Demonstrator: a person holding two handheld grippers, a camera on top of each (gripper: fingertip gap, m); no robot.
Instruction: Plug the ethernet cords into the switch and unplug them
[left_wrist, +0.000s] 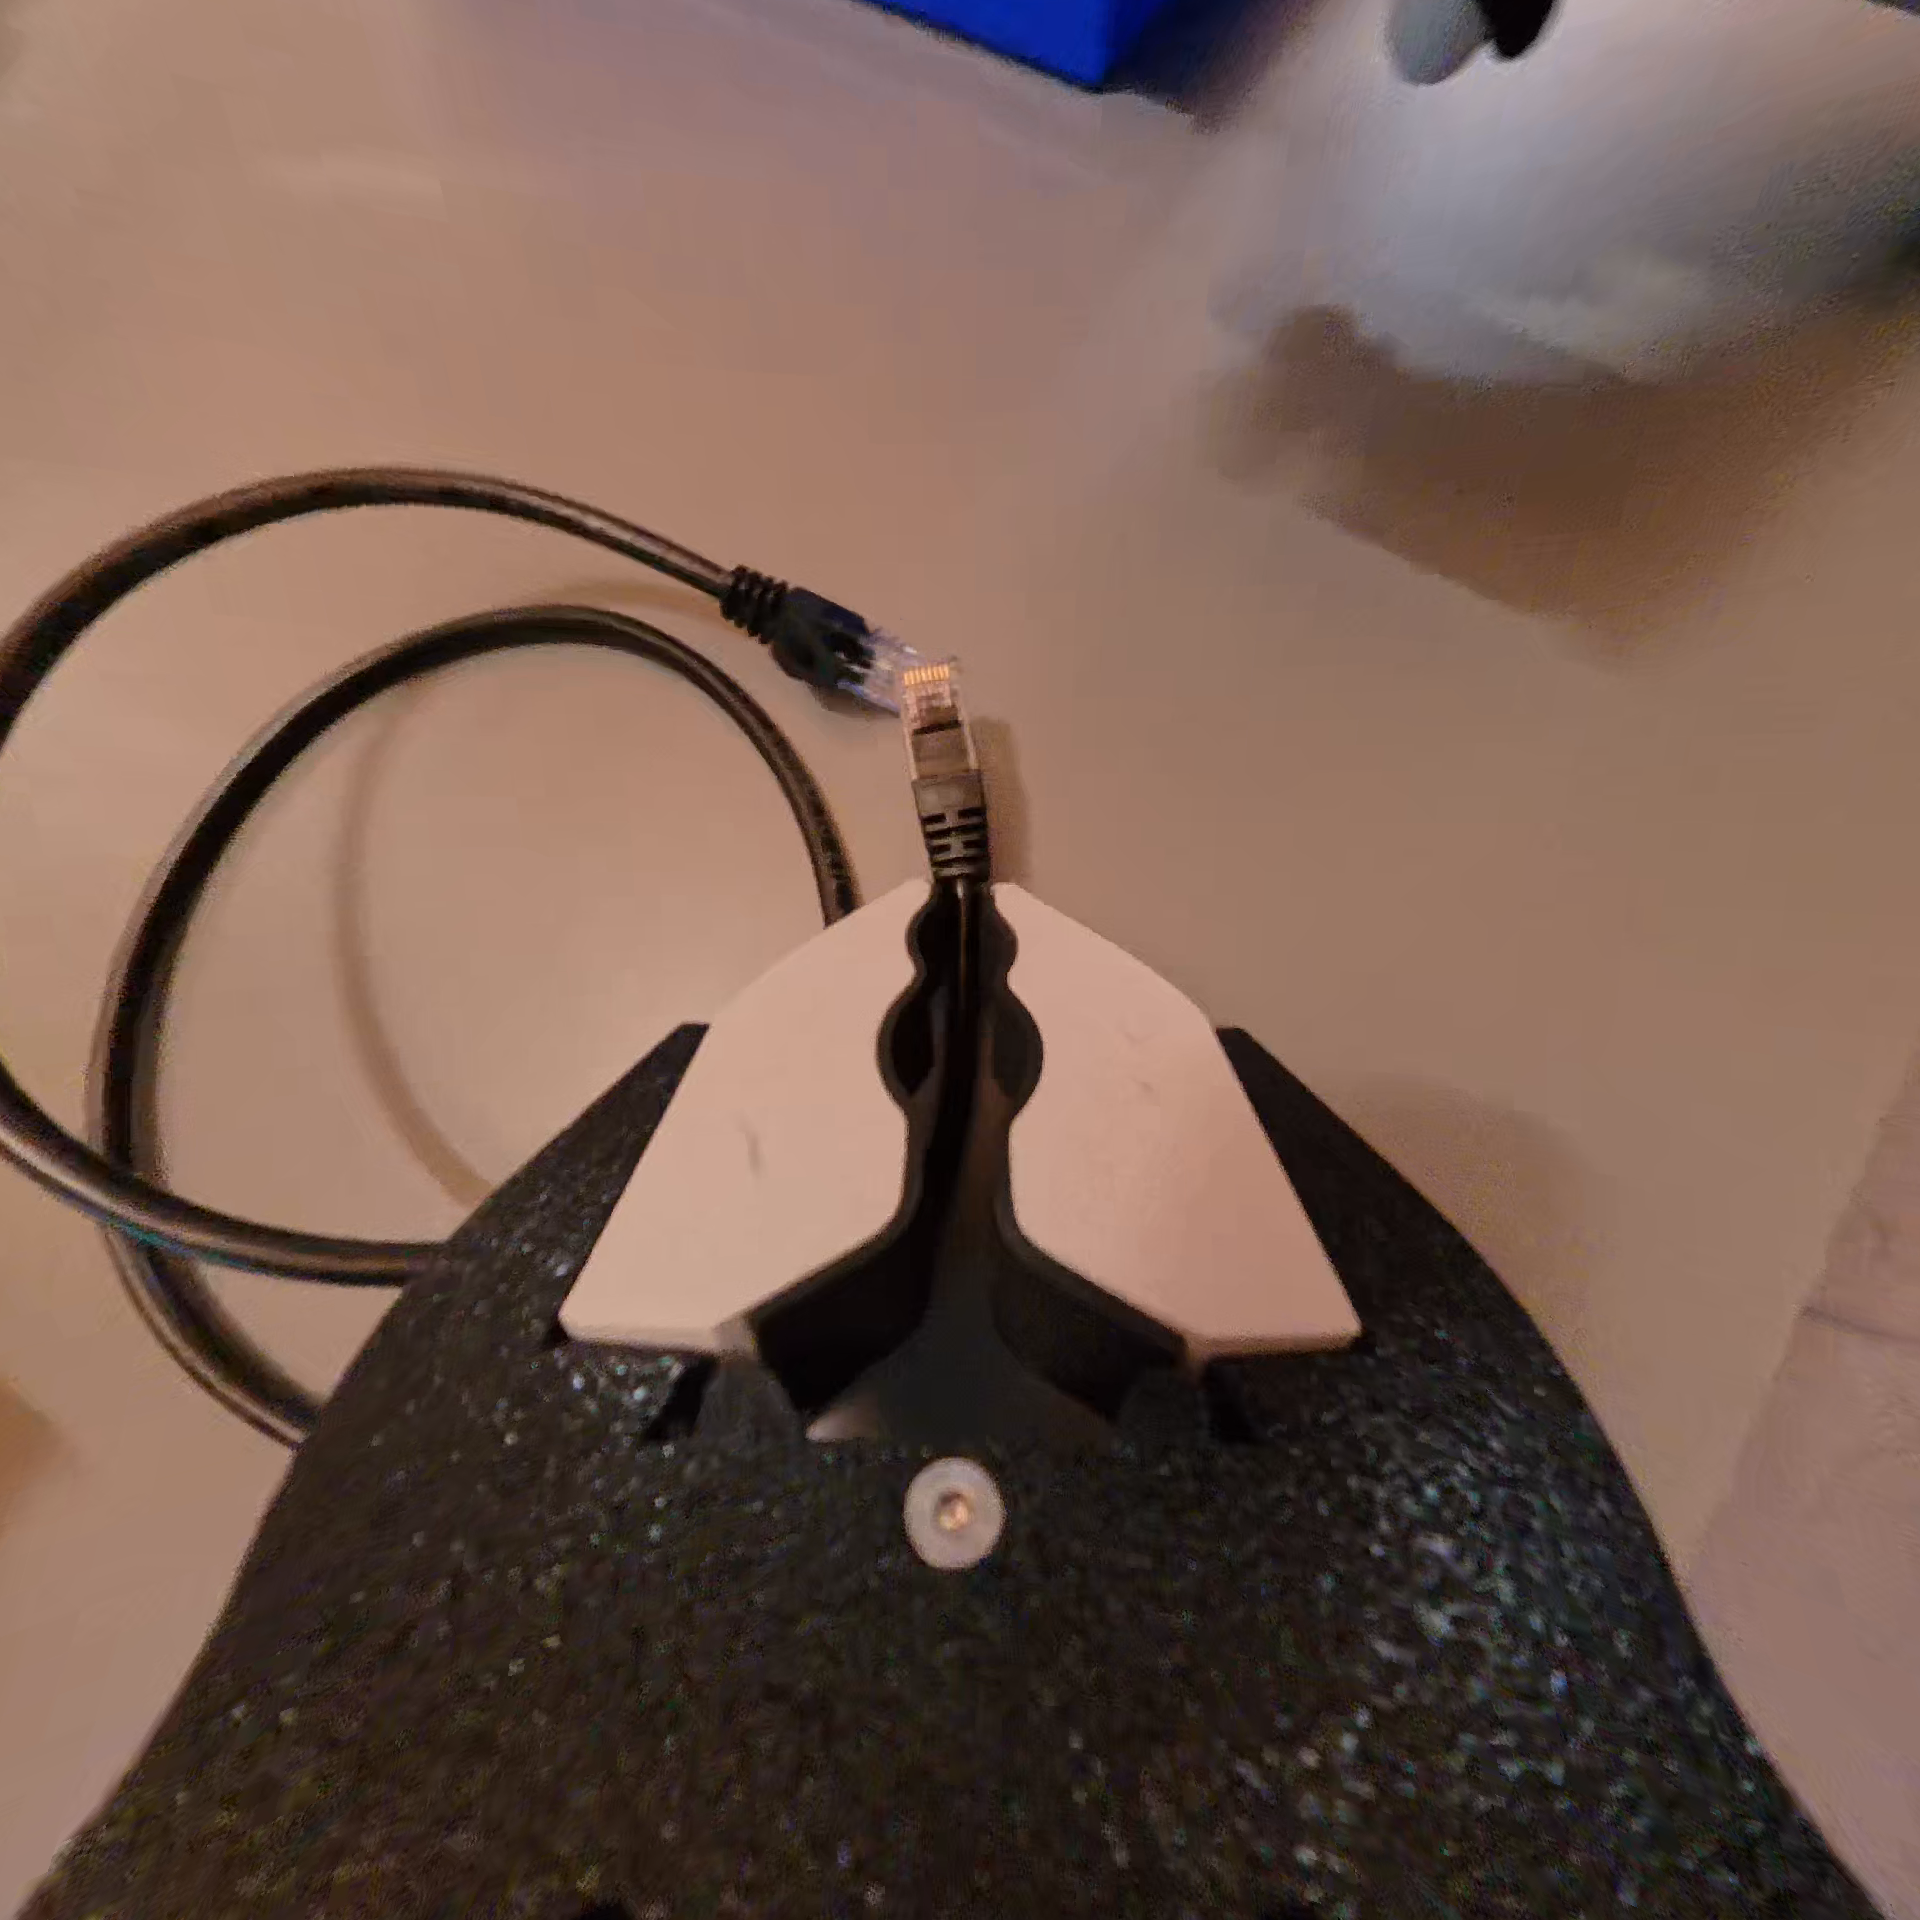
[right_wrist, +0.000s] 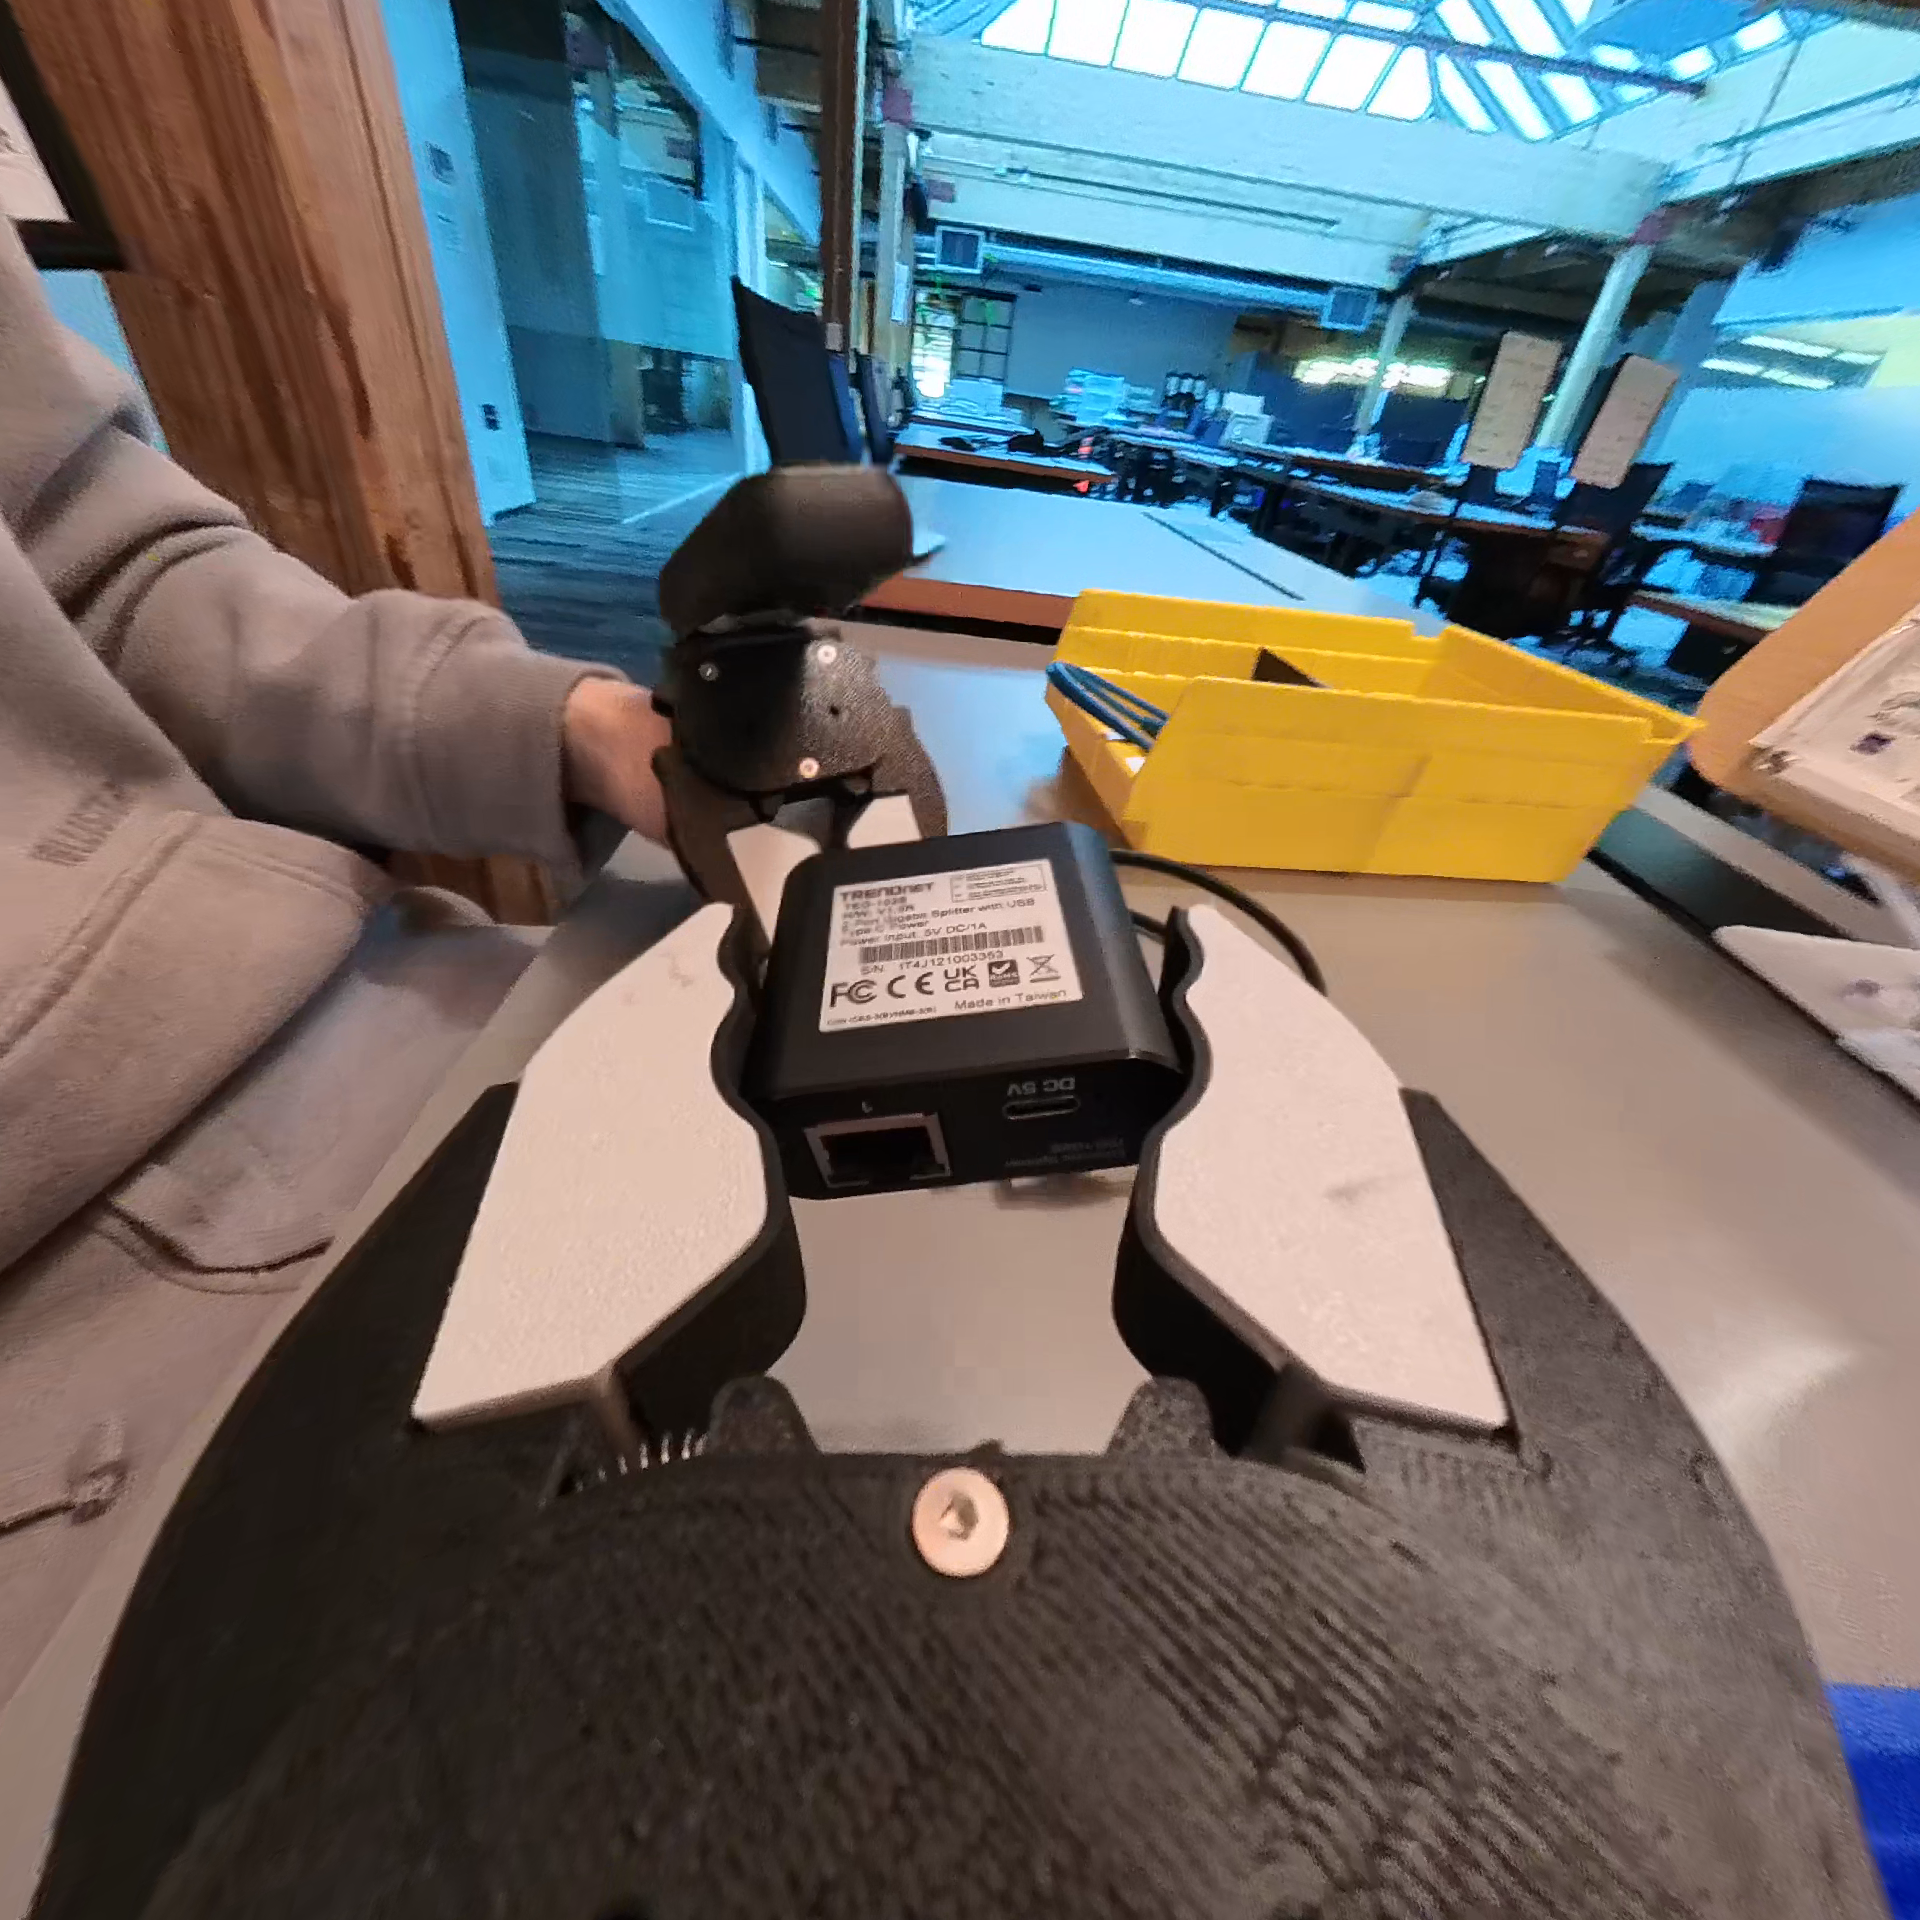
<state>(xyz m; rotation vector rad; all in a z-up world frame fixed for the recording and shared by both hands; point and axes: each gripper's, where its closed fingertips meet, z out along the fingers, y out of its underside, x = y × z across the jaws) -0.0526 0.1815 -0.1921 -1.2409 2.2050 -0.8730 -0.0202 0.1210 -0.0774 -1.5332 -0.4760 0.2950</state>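
Observation:
My left gripper (left_wrist: 958, 891) is shut on a black ethernet cord just behind its plug (left_wrist: 940, 764), which sticks out forward above the table. A second black cord's plug (left_wrist: 831, 652) lies on the table just left of it, its cable (left_wrist: 343, 499) looping off to the left. My right gripper (right_wrist: 961, 961) is shut on the small black switch (right_wrist: 951, 997), held label side up above the table, with one empty port (right_wrist: 878, 1151) facing the camera. The left gripper also shows in the right wrist view (right_wrist: 779, 727), behind the switch, held by a hand.
A yellow bin (right_wrist: 1351, 748) with blue cables stands on the grey table (right_wrist: 1507, 1091) at the right. A person's grey sleeve (right_wrist: 260, 707) is on the left. A blue object (left_wrist: 1039, 36) and a blurred white shape (left_wrist: 1558, 229) are at the top of the left wrist view. Across from one pair of fingers to the other is roughly 15 centimetres.

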